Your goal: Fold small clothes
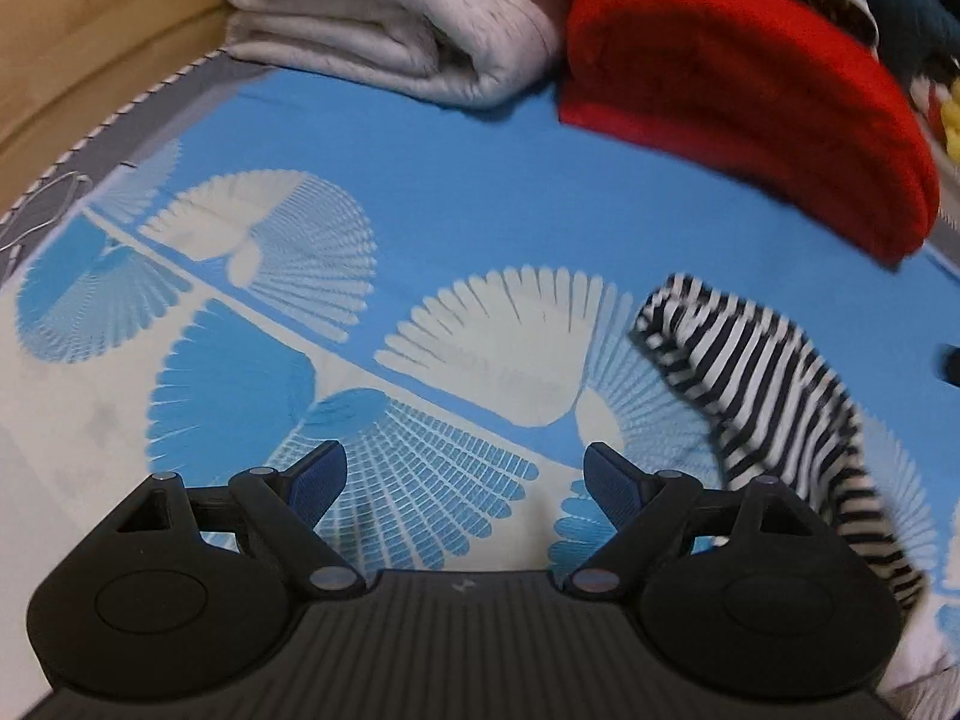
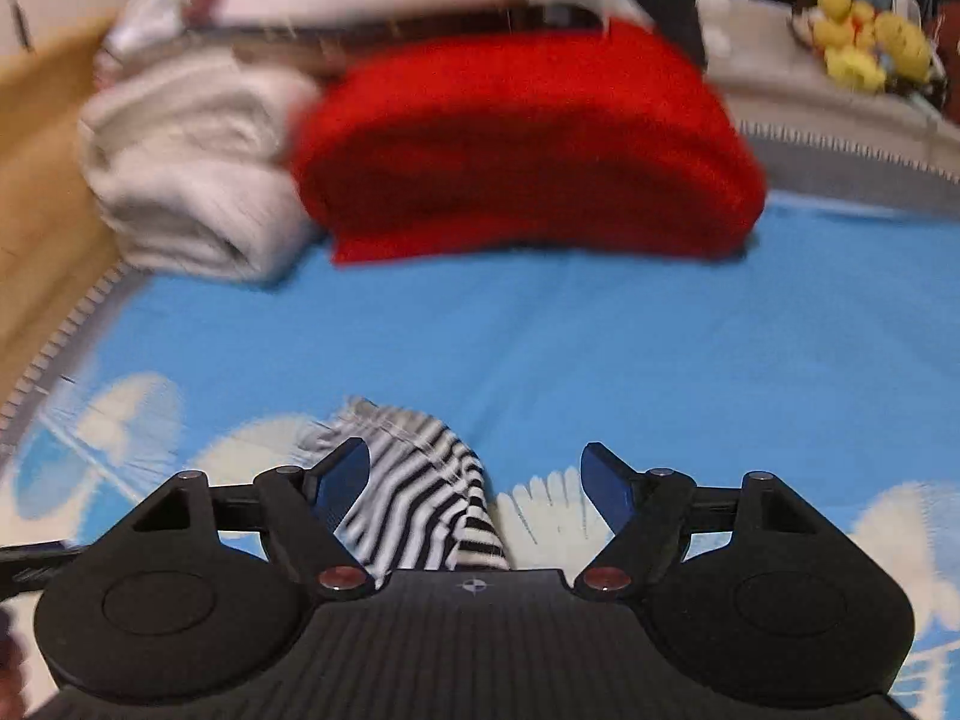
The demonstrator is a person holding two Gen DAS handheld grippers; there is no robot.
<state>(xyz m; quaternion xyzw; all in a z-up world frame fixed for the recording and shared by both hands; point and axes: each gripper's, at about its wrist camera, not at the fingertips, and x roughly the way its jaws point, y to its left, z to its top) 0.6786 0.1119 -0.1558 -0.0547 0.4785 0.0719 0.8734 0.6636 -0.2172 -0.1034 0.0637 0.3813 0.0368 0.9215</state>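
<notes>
Left wrist view: left gripper point(image 1: 465, 483) hangs over the blue bedsheet point(image 1: 480, 192) w/ white fan-shaped prints, jaws spread wide, nothing between the blue pads point(image 1: 315, 483). The black-and-white striped garment point(image 1: 768, 408) lies crumpled on the sheet to the right of the gripper, its lower part running behind the right-hand finger linkage; pads not touching it. At the far edge of the sheet a folded cream blanket point(image 1: 384, 18) sits just beside a folded red blanket point(image 1: 738, 84), the two touching. Wooden bed frame point(image 1: 84, 24) at top left, grey mattress border w/ striped piping along it.

Right wrist view (blurred): right gripper point(image 2: 474, 483) also has jaws wide apart. Striped garment point(image 2: 414, 492) lies on the bedsheet point(image 2: 600, 336) under the gap, nearer the left-hand pad point(image 2: 342, 483); can't tell if that pad brushes the cloth, but the pads aren't pressing on it & nothing is gripped. Red blanket point(image 2: 528, 150) & cream blanket point(image 2: 180, 180) side by side at the back, more folded white cloth stacked above them. Yellow plush toys point(image 2: 870, 42) at top right, beyond the mattress edge, well apart from the garment.
</notes>
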